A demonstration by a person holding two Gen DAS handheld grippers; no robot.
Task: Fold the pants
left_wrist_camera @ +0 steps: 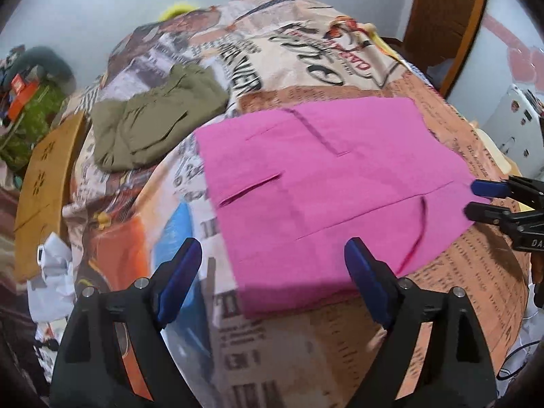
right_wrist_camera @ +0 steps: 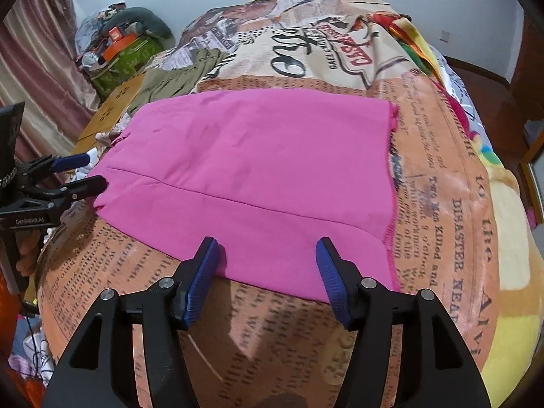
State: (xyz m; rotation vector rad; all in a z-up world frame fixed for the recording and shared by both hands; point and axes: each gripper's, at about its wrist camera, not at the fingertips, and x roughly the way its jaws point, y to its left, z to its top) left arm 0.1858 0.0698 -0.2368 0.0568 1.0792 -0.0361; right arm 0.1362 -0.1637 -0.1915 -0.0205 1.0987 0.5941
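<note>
The pink pants (right_wrist_camera: pixel 258 170) lay flat, already folded into a neat block on the printed blanket (right_wrist_camera: pixel 452 183). The left gripper (left_wrist_camera: pixel 272 258) hovered wide open over the near edge, the right gripper (right_wrist_camera: pixel 268 258) likewise, both empty. Probably between folds: next, pinch an edge and carry it across.

Both wrist views close above pink pants (left_wrist_camera: pixel 326 183), opposite edges.
</note>
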